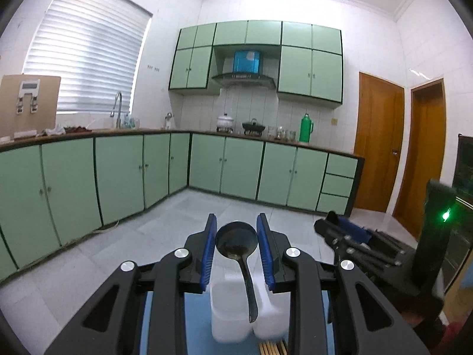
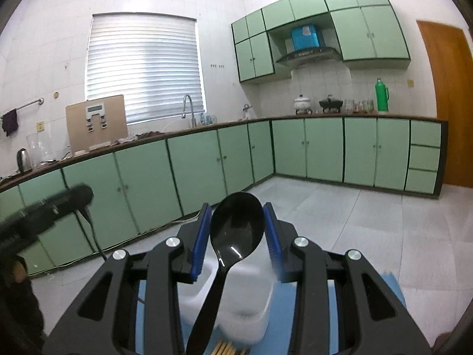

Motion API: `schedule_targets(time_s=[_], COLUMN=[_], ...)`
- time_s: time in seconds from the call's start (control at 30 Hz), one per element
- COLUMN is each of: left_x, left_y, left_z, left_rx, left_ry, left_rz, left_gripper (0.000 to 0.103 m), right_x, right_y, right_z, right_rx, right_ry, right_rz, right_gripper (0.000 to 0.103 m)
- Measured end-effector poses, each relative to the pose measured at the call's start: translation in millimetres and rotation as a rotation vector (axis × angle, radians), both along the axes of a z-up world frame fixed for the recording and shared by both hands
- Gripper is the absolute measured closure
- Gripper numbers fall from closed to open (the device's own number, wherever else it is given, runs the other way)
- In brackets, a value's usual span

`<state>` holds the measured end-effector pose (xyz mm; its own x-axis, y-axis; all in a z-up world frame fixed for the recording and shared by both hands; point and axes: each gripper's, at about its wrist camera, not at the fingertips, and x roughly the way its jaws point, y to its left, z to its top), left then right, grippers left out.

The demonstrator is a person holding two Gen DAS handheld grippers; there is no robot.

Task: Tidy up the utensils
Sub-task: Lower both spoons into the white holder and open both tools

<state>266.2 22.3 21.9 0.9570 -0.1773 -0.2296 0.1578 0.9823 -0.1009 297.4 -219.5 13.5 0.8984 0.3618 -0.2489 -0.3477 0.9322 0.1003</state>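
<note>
In the left wrist view my left gripper [image 1: 236, 230] is shut on the bowl of a small black ladle [image 1: 238, 244], whose handle hangs down over a white plastic holder [image 1: 224, 310]. My right gripper [image 1: 343, 230] shows at the right of that view. In the right wrist view my right gripper [image 2: 238, 222] is shut on the bowl of a black plastic spoon [image 2: 236, 227], with its handle slanting down left across the white holder [image 2: 251, 304]. Wooden chopsticks [image 2: 227, 349] lie below the holder; they also show in the left wrist view [image 1: 272, 348].
A blue mat [image 2: 393, 290] lies under the holder. Green cabinets [image 1: 118, 174] line the walls with a counter [image 2: 177, 133], sink tap, pots and a green flask [image 1: 306, 128]. Brown doors [image 1: 378, 145] stand at the right. The left gripper [image 2: 44, 210] appears blurred at the left of the right wrist view.
</note>
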Motion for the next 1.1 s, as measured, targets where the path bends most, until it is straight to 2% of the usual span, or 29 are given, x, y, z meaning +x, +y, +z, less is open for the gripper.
schedule_targets(time_s=[0.13, 0.33, 0.53, 0.57, 0.6, 0.73, 0.77, 0.9, 1.1], left_x=[33.7, 71.4, 91.0, 91.7, 92.0, 78.5, 73.4, 48.6, -12.7], left_y=[-6.1, -10.8, -14.4, -15.2, -15.5, -16.3, -16.8, -18.1, -16.7], left_z=[-5.2, -45.2, -82.1, -89.2, -92.2, -91.4, -88.2, -73.5, -62.1], left_rx=[0.029, 0.072, 0.096, 0.106, 0.112, 0.135, 0.149, 0.176, 0.176], left_ry=[0.001, 0.075, 0.174, 0.192, 0.199, 0.183, 0.179, 0.172, 0.19], left_rz=[-0.004, -0.001, 0.002, 0.011, 0.019, 0.056, 0.073, 0.14, 0.18], left_gripper=[0.076, 0.076, 0.075, 0.075, 0.074, 0.055, 0.053, 0.045, 0.037], right_x=[33.3, 63.2, 65.3, 65.2, 64.4, 47.7, 43.0, 16.4, -47.4], right_y=[4.4, 11.0, 8.7, 6.6, 5.0, -4.0, -5.7, -20.8, -39.1], right_z=[-12.0, -44.3, -70.4, -74.6, -76.8, -76.8, -76.0, -70.8, -73.1], right_rx=[-0.022, -0.088, -0.1, -0.099, -0.095, -0.064, -0.052, 0.012, 0.061], right_ry=[-0.024, -0.02, 0.042, 0.064, 0.08, 0.094, 0.095, 0.114, 0.191], right_rz=[-0.045, -0.082, -0.062, -0.056, -0.054, -0.073, -0.079, -0.102, -0.146], right_gripper=[0.069, 0.069, 0.068, 0.067, 0.061, 0.054, 0.049, 0.035, 0.024])
